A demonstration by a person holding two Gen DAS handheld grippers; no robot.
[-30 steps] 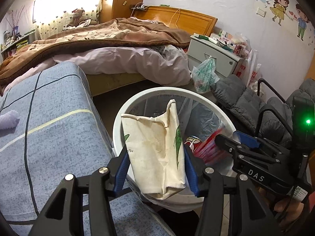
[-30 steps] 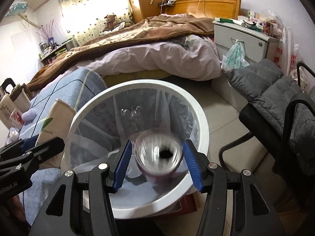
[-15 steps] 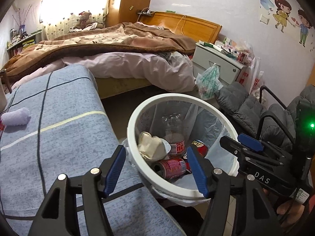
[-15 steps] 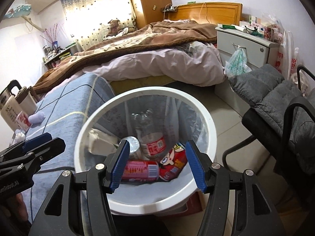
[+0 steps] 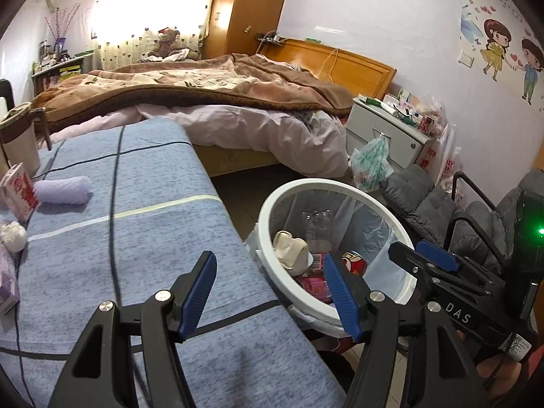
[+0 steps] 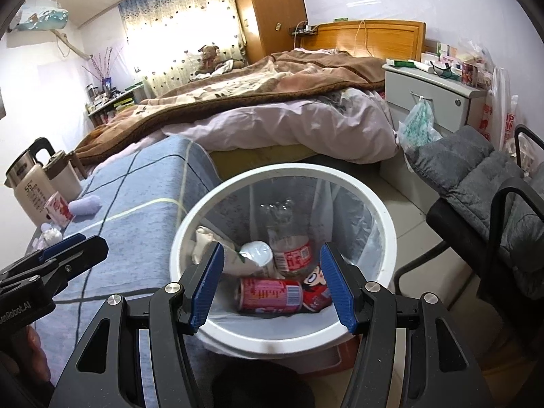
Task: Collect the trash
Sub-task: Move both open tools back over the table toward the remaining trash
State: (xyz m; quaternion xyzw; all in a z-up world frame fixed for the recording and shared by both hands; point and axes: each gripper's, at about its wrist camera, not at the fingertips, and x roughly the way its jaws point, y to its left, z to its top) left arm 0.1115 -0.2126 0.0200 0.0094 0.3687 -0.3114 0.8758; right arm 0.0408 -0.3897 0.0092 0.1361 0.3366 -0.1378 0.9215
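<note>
Bedroom clutter frames a blue-grey cloth surface (image 5: pixel 136 238) with a white bin (image 6: pixel 384 224) just off its right edge. Both grippers are spread wide and carry nothing: the right gripper (image 6: pixel 272 278) hovers over the bin, the left gripper (image 5: pixel 268 292) over the cloth's near right corner. Remaining trash, a crumpled tissue (image 5: pixel 13 236) and small red carton (image 5: pixel 18 192), lies far left of the left gripper. I'd swing left, descend squarely, pinch the tissue gently

white bin (image 6: pixel 384 224), red can (image 6: pixel 268 294), blue checked cloth (image 5: pixel 142 224)
</note>
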